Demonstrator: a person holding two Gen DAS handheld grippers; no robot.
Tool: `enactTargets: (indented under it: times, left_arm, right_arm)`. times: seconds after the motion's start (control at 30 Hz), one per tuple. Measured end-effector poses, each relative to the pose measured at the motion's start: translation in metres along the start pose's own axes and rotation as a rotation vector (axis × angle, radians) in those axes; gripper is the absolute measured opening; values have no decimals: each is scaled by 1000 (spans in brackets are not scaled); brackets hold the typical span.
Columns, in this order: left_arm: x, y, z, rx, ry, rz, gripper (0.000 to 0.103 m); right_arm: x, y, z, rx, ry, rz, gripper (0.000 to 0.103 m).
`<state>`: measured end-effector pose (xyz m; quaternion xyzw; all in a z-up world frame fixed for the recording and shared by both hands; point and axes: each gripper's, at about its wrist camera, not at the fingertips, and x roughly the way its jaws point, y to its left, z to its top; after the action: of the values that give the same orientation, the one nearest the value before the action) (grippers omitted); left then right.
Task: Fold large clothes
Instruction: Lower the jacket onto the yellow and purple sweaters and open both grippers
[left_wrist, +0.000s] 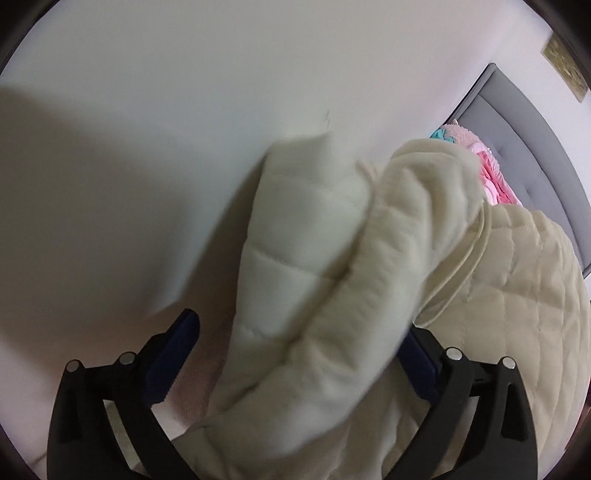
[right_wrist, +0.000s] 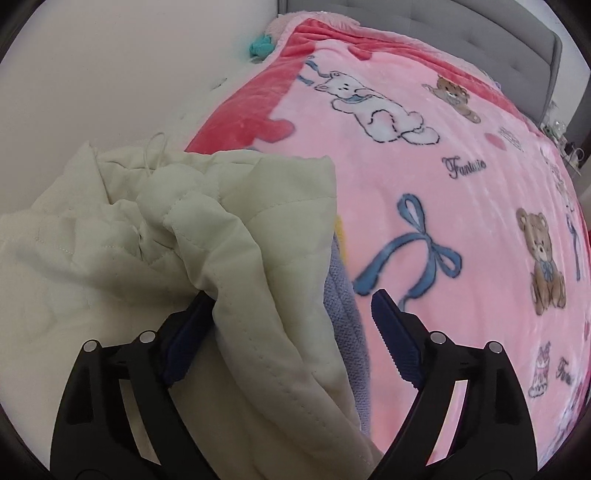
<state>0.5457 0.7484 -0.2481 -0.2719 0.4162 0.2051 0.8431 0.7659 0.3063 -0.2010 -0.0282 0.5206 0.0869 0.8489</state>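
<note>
A cream quilted jacket (left_wrist: 332, 280) hangs bunched between the fingers of my left gripper (left_wrist: 299, 336). The jaws stand wide apart and the cloth drapes through the gap, blurred by motion. A cream drawstring (left_wrist: 465, 266) dangles at its right side. In the right wrist view the same jacket (right_wrist: 207, 221) lies crumpled at the left of the bed. A fold of it runs down between the fingers of my right gripper (right_wrist: 291, 306), whose jaws also stand wide apart. A grey knitted cloth (right_wrist: 347, 314) shows under the jacket's edge.
A pink blanket (right_wrist: 424, 155) with bears and blue bows covers the bed. A grey padded headboard (right_wrist: 461, 33) stands at the back. A plain white wall (left_wrist: 184, 110) runs along the left. A teal item (right_wrist: 260, 46) lies by the wall.
</note>
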Motion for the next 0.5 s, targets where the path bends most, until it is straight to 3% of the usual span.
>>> enactTargets:
  times: [0.07, 0.23, 0.33, 0.5]
  left_arm:
    - [-21, 1, -1, 24, -49, 24, 98]
    - [-77, 7, -3, 22, -224, -7, 98]
    - [-102, 1, -6, 73, -278, 18, 98]
    - [-161, -10, -23, 134, -381, 60, 98]
  right_arm:
    - [-19, 5, 3, -51, -56, -11, 78]
    - [-78, 12, 1, -128, -263, 15, 79]
    - [-114, 12, -6, -131, -361, 25, 90]
    - [-177, 12, -29, -94, -510, 86, 95]
